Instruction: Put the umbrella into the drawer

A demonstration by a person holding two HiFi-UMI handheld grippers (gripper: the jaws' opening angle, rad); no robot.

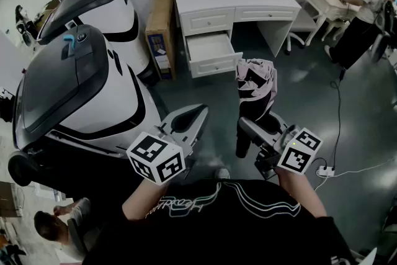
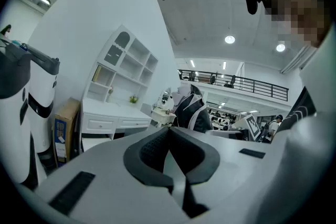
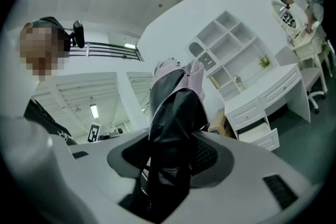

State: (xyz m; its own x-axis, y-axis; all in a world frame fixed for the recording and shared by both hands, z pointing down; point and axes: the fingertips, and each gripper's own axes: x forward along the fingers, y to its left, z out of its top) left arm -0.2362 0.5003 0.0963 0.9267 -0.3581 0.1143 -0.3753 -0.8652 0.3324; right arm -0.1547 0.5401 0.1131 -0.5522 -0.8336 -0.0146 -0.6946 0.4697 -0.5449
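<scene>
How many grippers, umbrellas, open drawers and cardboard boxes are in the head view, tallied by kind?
Grippers: 2, the left gripper and the right gripper
Umbrellas: 1, the umbrella in the right gripper's jaws
Open drawers: 1, the open drawer of the white desk
Cardboard boxes: 1, the cardboard box beside the desk
Total: 5

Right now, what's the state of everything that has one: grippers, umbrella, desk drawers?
left gripper: shut, nothing between the jaws.
right gripper: shut on the umbrella.
umbrella: folded, loosely bundled, held in the air, not yet in the drawer.
lower drawer: pulled open, looks empty.
top left drawer: closed.
top right drawer: closed.
</scene>
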